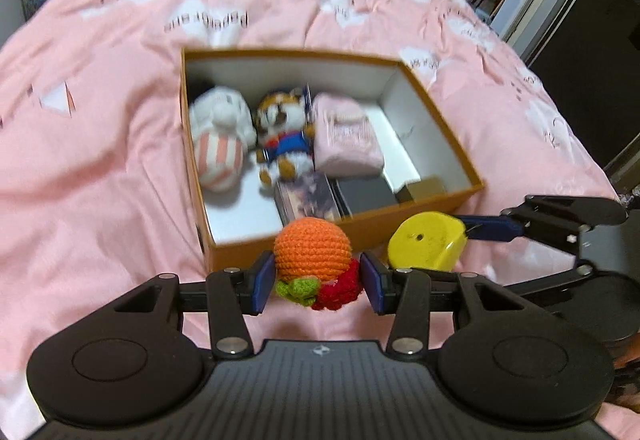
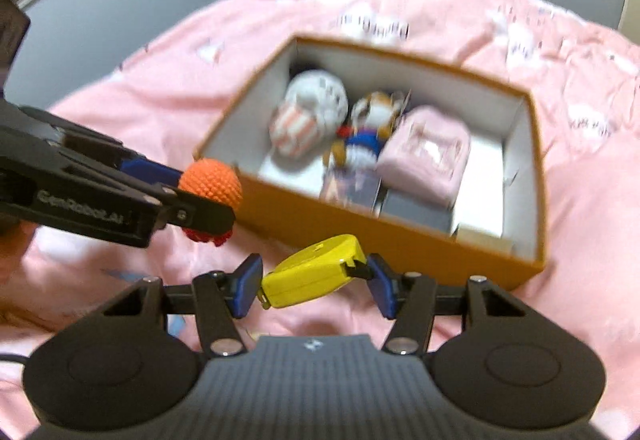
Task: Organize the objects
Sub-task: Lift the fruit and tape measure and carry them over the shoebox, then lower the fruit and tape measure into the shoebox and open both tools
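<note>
Left wrist: my left gripper [image 1: 317, 282] pinches the crochet toy [image 1: 314, 260] before the orange box [image 1: 400, 224] | right gripper [image 2: 316, 286] clamps the yellow tape measure [image 2: 316, 276] beside it, over the bed [image 1: 100, 159]

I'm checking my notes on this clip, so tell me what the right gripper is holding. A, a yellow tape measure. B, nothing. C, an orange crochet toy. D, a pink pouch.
A: in the right wrist view the yellow tape measure sits clamped between the right gripper fingers, in front of the orange box; the left gripper holds the orange crochet toy.
</note>
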